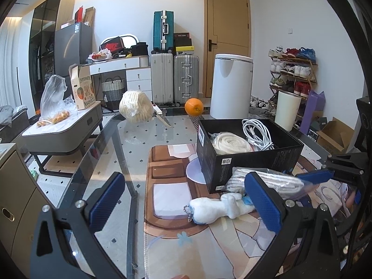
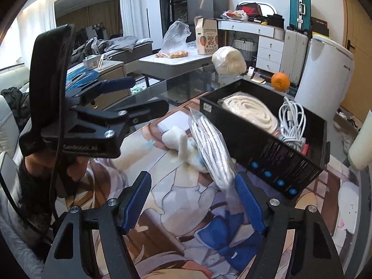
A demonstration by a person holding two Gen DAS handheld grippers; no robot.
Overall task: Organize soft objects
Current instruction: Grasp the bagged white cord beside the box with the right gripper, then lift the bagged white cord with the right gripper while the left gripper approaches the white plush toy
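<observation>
blue-padded left gripper (image 1: 186,207), left wrist view: jaws spread wide, nothing gripped. white plush toy (image 1: 220,207) with bead chain lying on the printed mat (image 1: 162,160) between the jaws, close to the right-hand pad; contact there cannot be told. bagged white rope (image 1: 265,181) just behind the plush, leaning against the near wall of the black box (image 1: 251,160). inside the box: coiled cream rope (image 1: 230,143) to the left, white cable bundle (image 1: 258,132) to the right. glass desk (image 1: 144,137) under the mat. farther back on the desk: wrapped cream bundle (image 1: 136,107), knife (image 1: 162,117), orange (image 1: 194,107). right gripper seen at the right edge, one blue pad at the far end of the bagged rope.

right wrist view: right gripper (image 2: 193,202), jaws partly open, bagged white rope (image 2: 211,148) standing tilted between them, its lower end touching the right-hand pad; left-hand pad clear of it; no firm pinch seen. white plush toy (image 2: 179,139) behind the bag on the printed mat (image 2: 186,211). black box (image 2: 267,144) just right of the bag, holding coiled cream rope (image 2: 248,111) and white cable bundle (image 2: 293,121). left gripper (image 2: 144,95) at left, held by a hand (image 2: 69,165), jaws apart and empty. orange (image 2: 280,81) and wrapped cream bundle (image 2: 229,60) beyond the box.
</observation>
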